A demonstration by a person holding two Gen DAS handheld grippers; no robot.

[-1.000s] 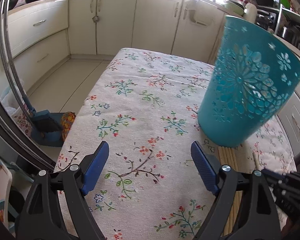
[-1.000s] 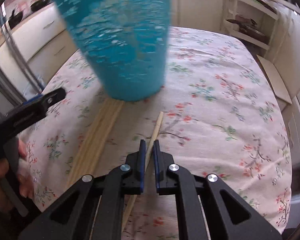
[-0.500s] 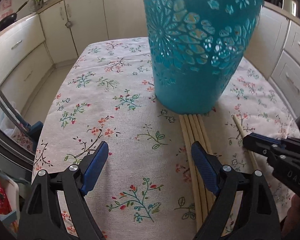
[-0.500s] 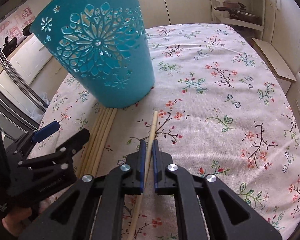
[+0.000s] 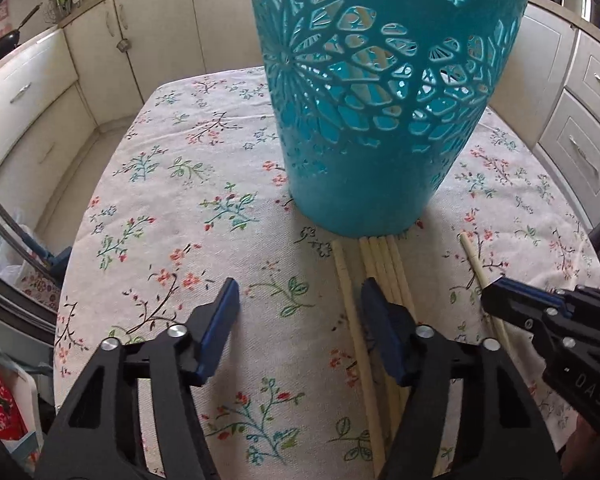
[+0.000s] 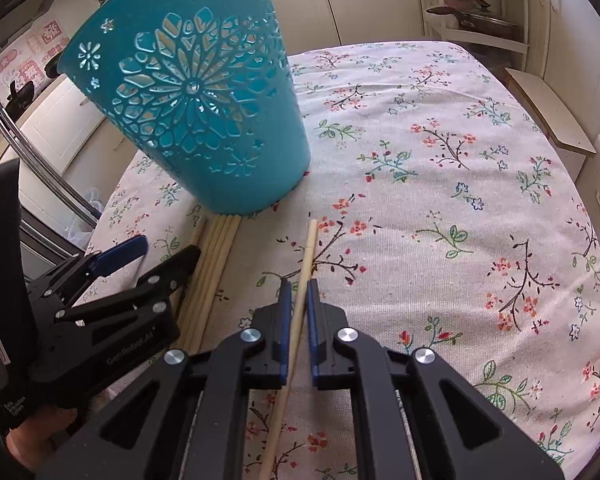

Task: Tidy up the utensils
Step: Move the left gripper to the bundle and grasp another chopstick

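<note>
The right gripper (image 6: 298, 286) pinches a single chopstick (image 6: 309, 246) lying on the floral tablecloth (image 6: 440, 208). Toward the table's left edge, a bundle of chopsticks (image 6: 216, 256) runs under the teal basket (image 6: 204, 120), with the left gripper (image 6: 156, 250) over it, jaws apart.

My worktop wears a woven cloth (image 6: 440, 208), matt and coarse-grained, printed with flowers. The basket (image 5: 380, 120) at 12 o'clock is teal plastic with a slight sheen, pierced in lacy cut-outs. The chopsticks (image 5: 384, 268) look like pale, smooth, unvarnished wood, as does the single stick (image 6: 306, 256) between my right jaws. My grippers (image 5: 300, 312) (image 6: 298, 300) are matt black plastic with blue rubbery pads and shiny metal screw heads.
</note>
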